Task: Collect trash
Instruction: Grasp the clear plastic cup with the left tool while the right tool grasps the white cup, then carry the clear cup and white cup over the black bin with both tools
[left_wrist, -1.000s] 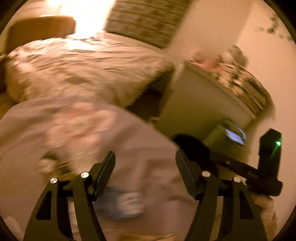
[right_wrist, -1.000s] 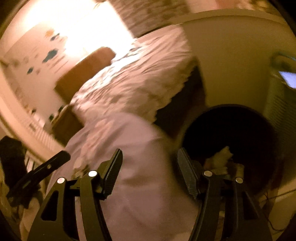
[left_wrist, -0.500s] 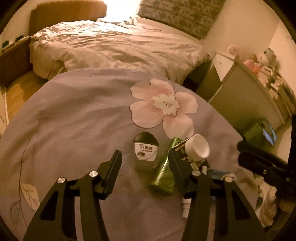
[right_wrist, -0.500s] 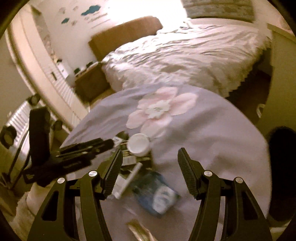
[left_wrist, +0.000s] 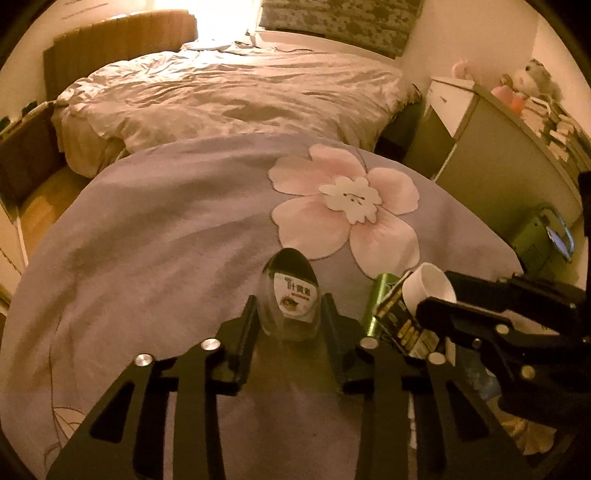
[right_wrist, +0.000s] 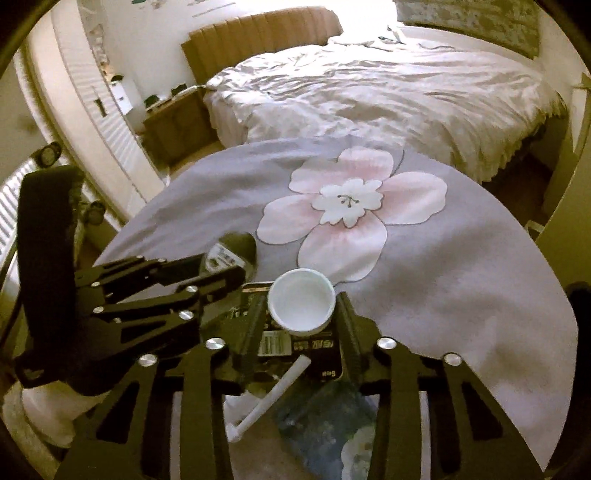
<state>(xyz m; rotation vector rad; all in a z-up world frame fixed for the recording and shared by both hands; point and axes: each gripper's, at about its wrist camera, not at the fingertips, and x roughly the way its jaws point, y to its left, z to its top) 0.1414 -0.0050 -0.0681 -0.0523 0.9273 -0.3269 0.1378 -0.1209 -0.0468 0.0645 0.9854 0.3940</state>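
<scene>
A: Checking progress on the trash: nothing looked collected yet. All the litter lay in one cluster on the purple cloth (left_wrist: 147, 258) with the pink flower print.

B: Tool state?

A: Left gripper (left_wrist: 290, 317) had just been closing, with the small clear bottle (left_wrist: 291, 299) between its fingers. The pads sat right at the bottle's sides, but whether they pressed on it I could not tell. Right gripper (right_wrist: 301, 314) had also been closing, with the white cup (right_wrist: 301, 304) between its fingers, above a dark packet (right_wrist: 295, 347). Contact there was equally uncertain.

B: Both items on the cloth?

A: Bottle looked to be resting on it. The cup lay on the packet.

B: What was left?

A: Judging from the pile: a green tube (left_wrist: 376, 302) beside the packet, a white stick (right_wrist: 273, 395), a bluish wrapper (right_wrist: 325, 417), plus the two pieces being grasped. So the job was near its start, as far as the views showed.

B: Anything unreadable?

A: No bin appeared in either view. Gripper arms covered the near part of the pile, the packet's print was too small to read, and the dim orange light muddied the colours.
</scene>
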